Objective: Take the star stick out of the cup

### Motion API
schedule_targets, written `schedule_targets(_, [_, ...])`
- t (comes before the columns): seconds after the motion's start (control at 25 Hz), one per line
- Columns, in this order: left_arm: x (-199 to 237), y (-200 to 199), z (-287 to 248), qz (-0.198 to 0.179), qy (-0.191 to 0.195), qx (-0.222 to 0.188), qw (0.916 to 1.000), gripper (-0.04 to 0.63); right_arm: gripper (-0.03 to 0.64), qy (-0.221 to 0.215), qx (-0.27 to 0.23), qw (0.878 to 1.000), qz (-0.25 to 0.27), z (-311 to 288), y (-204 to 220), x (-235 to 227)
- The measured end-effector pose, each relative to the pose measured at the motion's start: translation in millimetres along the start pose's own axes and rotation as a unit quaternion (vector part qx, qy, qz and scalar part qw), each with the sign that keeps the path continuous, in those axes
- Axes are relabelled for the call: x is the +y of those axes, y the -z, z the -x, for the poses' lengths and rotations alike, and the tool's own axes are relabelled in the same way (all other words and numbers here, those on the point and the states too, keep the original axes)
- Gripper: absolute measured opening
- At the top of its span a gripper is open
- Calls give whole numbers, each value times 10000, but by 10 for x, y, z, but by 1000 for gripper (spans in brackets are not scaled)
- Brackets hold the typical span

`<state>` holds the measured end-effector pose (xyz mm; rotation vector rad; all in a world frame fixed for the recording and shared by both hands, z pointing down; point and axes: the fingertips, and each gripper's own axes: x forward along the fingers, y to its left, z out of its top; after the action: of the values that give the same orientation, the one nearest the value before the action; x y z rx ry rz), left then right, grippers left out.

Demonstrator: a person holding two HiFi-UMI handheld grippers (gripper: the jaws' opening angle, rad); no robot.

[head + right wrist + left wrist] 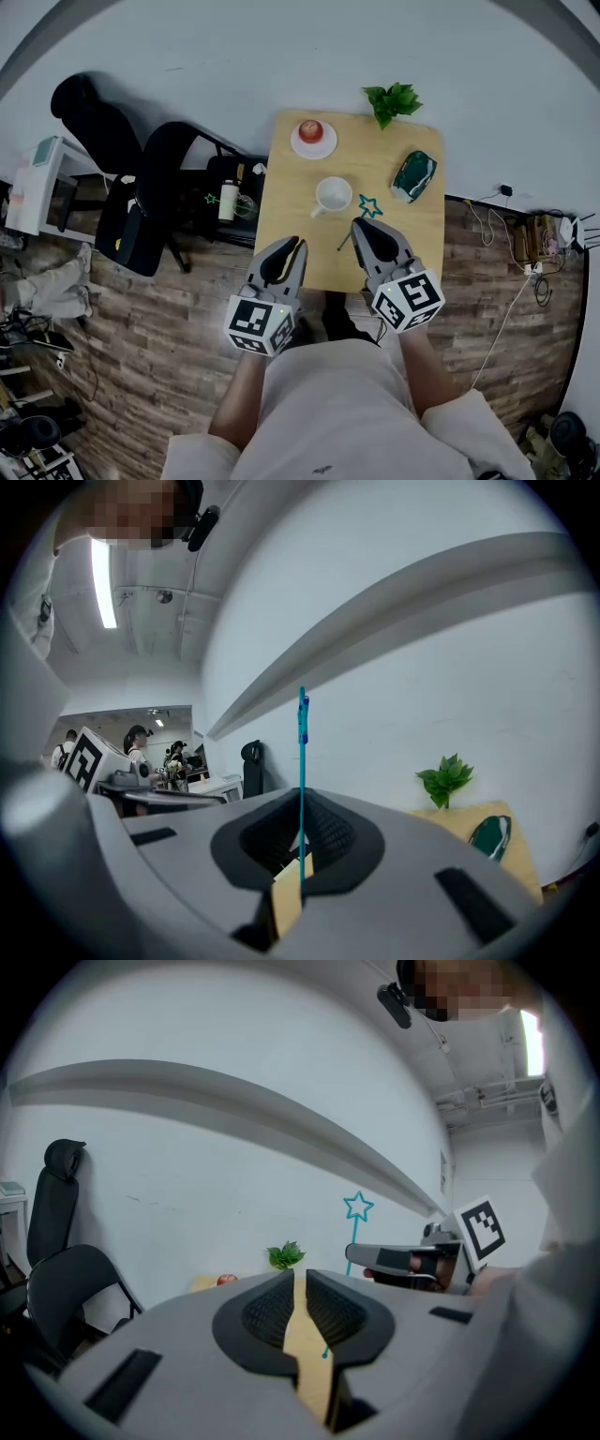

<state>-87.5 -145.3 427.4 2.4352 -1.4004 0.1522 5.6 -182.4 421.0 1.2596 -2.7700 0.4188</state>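
Head view looks steeply down at the table; both gripper views skim it, sharing the plant.

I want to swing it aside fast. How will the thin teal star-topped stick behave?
The thin teal star-topped stick looks light, probably whippy: long, slender. Held by a narrow pinch in the right gripper, it may pivot or slip.

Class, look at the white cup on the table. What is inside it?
Nothing shows inside the cup: its white inside looks empty from the head view. The star stick is outside it, clamped in the right gripper. Neither gripper view shows the cup.
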Motion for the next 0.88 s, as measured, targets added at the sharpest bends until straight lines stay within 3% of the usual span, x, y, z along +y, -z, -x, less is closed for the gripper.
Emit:
schedule_targets(0.48, [-103,127,666,-73,429,14,9991,22,8,199,-115,9997,18,470,96,854])
schedule_targets(0.88, [-234,196,965,-256,689,7,9973,14,8,366,-164,9992,18,765,254,1193])
